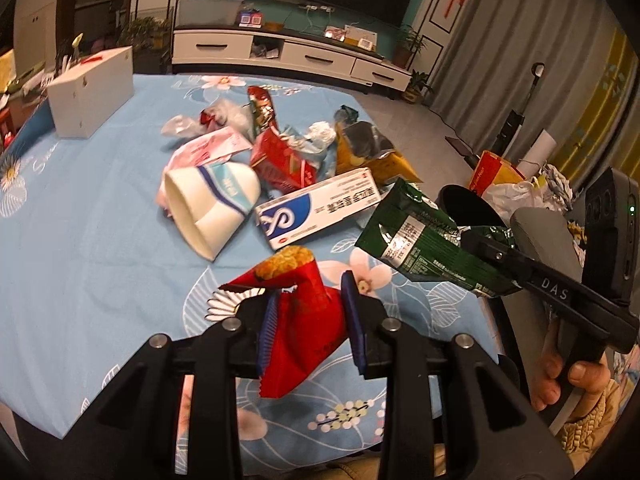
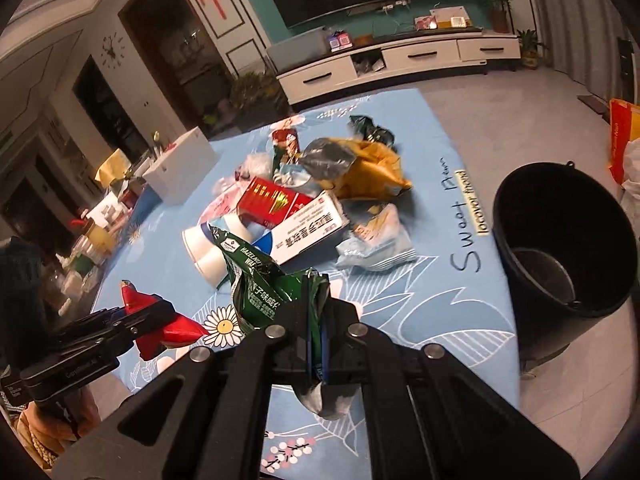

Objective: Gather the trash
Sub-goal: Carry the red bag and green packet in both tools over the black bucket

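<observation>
My left gripper (image 1: 312, 312) is shut on a red snack wrapper (image 1: 304, 320), held above the blue flowered tablecloth (image 1: 100, 240). My right gripper (image 2: 318, 312) is shut on a green wafer wrapper (image 2: 260, 280); in the left wrist view that green wrapper (image 1: 416, 240) hangs at the right beside the black bin (image 1: 468, 208). In the right wrist view the red wrapper (image 2: 172, 320) and left gripper (image 2: 132, 316) are at the lower left. A pile of trash lies mid-table: a white paper cup (image 1: 212, 204), a blue-and-white box (image 1: 316, 208), a red box (image 1: 280, 160), a yellow bag (image 2: 372, 168).
The black bin (image 2: 560, 240) stands on the floor just past the table's right edge. A white box (image 1: 92, 88) sits at the far left of the table. Bags of rubbish (image 1: 516, 188) lie behind the bin. A TV cabinet (image 2: 400, 60) runs along the far wall.
</observation>
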A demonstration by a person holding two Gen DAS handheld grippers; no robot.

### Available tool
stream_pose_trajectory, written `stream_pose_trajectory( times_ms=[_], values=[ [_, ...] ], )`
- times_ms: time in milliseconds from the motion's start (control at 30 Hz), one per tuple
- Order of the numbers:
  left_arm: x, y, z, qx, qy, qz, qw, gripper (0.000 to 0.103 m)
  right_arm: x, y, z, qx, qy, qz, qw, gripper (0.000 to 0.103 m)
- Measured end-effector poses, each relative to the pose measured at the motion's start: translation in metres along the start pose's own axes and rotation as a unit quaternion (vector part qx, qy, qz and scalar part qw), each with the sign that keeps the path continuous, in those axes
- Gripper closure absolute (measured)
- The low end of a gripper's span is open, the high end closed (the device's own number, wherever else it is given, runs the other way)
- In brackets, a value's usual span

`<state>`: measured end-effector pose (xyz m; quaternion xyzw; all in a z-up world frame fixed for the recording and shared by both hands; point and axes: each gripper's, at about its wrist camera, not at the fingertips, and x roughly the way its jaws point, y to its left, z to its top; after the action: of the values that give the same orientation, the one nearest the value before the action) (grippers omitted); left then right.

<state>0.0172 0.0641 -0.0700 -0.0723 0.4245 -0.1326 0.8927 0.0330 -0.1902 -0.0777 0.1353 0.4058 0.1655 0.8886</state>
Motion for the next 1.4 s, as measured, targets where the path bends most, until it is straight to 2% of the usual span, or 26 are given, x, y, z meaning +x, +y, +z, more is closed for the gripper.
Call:
stream_pose_trajectory(
  times_ms=[533,1033,1400],
  values=[
    [0.021,-0.068,0.025,0.078,0.0,-0.008,0.9969,0.069,-0.037,-0.045,0.005,0.024,-0.059,-0.061,0.996,0.099],
    [0.044,-0.116,0.035,0.132,0.011,-0.023,0.9909,0.069,-0.051,-0.09,0.005,0.07,-0.083,-0.086,0.99,0.099],
    [0.063,-0.162,0.046,0.174,0.011,-0.045,0.9836,0.069,-0.056,-0.129,0.002,0.108,-0.091,-0.114,0.983,0.099]
  ],
)
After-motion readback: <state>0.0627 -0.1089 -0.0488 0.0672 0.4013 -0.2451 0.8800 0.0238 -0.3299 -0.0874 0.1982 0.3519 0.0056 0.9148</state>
